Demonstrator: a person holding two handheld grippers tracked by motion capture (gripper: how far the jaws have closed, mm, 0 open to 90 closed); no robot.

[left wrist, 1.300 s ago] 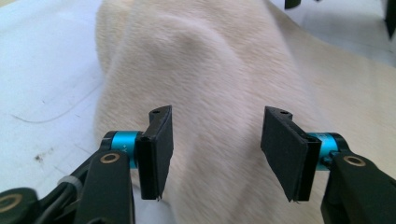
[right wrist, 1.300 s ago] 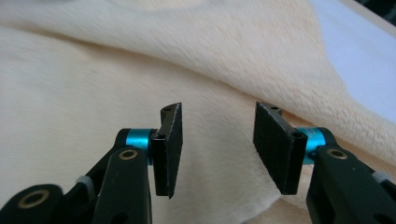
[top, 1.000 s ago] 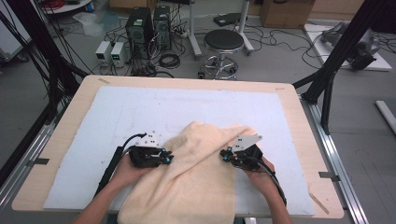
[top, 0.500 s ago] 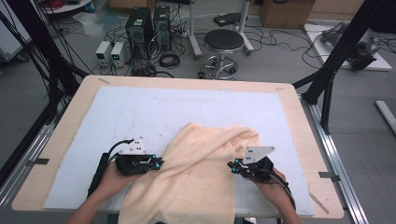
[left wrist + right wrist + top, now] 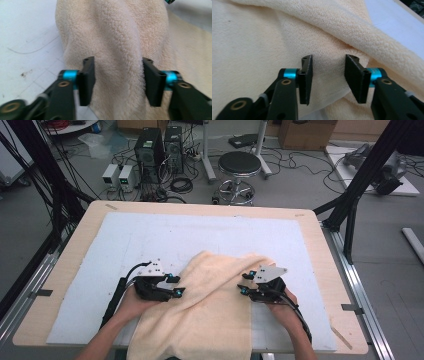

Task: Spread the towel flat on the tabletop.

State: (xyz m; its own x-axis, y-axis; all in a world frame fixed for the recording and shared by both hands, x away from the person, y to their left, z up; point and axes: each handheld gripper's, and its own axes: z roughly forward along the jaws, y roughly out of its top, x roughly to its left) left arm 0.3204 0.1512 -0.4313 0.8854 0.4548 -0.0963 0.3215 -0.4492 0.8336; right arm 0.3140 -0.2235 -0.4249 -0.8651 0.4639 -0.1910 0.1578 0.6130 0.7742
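A cream terry towel lies rumpled on the white mat and hangs over the table's front edge. My left gripper sits at the towel's left edge, pointing right. Its jaws have just been opening. In the left gripper view they stand apart with a raised fold of towel between them, loose. My right gripper sits at the right edge, pointing left, and its jaws have just been opening too. They straddle the towel's hem without pressing it.
The mat covers most of a wooden table. A strip of tape lies near the front right corner. Black frame posts stand at both sides. Beyond the far edge are a stool and computer boxes on the floor.
Both hands drew outward and toward the front edge, spreading the towel's far part wider, then came back in to the towel's sides.
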